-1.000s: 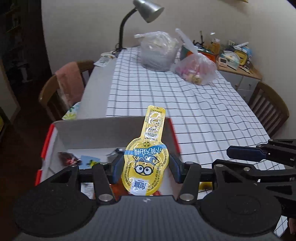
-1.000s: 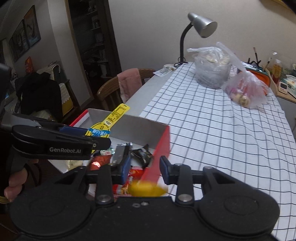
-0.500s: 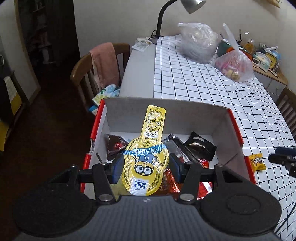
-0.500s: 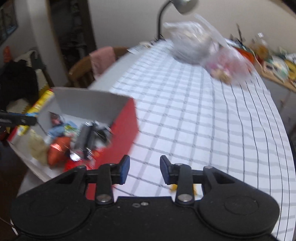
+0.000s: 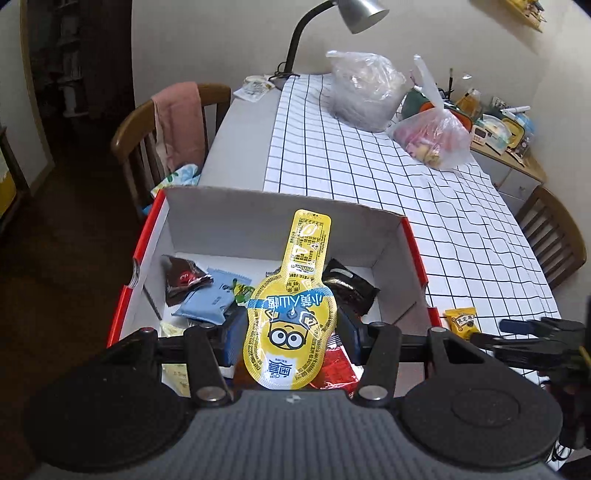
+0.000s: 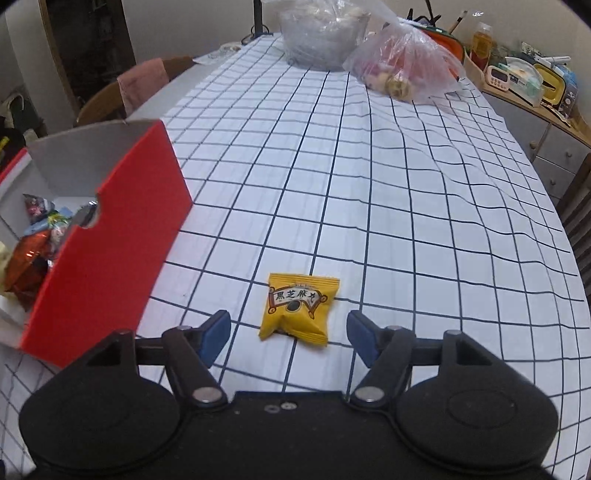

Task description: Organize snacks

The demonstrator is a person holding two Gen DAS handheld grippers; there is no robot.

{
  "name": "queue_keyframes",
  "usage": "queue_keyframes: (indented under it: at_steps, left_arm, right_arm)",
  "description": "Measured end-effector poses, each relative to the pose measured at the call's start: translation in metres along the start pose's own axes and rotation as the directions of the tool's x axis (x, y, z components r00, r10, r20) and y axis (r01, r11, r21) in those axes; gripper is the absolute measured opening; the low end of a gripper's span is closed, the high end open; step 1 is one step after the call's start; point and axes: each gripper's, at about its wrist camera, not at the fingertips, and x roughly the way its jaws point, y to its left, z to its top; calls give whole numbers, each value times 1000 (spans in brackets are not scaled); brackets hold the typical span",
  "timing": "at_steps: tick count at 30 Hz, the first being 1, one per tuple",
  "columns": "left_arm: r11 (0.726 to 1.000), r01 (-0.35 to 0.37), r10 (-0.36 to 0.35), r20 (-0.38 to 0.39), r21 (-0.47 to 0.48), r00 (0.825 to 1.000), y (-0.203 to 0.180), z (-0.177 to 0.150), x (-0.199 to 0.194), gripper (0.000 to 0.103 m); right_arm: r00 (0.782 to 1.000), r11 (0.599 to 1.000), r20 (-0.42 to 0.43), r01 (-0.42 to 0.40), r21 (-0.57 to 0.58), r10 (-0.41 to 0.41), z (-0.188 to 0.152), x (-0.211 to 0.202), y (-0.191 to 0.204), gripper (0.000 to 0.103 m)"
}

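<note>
Box (image 5: 155,236) sitting at left of frame, holding wrapped snacks. Left gripper (image 5: 290,334) clenching yellow pouch (image 5: 291,321) above it, centre frame. Right gripper (image 6: 288,334) spreading wide around yellow packet (image 6: 297,306) on counter (image 6: 406,221), lower centre. Risking packet skidding on cloth if closing off-centre.

Dim room with plain cream walls (image 5: 207,33), dark floor (image 5: 55,229), wooden chairs (image 5: 140,133) around a table with checked tablecloth (image 6: 369,184), grey desk lamp (image 5: 354,14), cluttered sideboard (image 5: 517,162) on the right.
</note>
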Motion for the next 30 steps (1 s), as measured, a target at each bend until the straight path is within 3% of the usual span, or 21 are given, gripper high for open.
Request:
queue_keyframes:
  at_steps: [7,16,20,30]
  left_arm:
    - [1000,-27,27,-13,-13,1000,-5,-3,2,51]
    - [999,-39,38,-21,-29,999,-4,-5,4,51]
    - [999,-38,37,-20,-25,999,-6,-5,5,51]
    - [1000,-18,19,7,-21,1000,-5,-1,-7,51]
  right_arm:
    - [999,999,-34,33,-29,-34,4,35,5,60]
    - [998,998,-37,49,-31,-50,1,40,5,38]
    - [999,999,-19,35,-22,-36,1,30,5,32]
    - [996,999,85,-32,-6,32,12,-33,12,32]
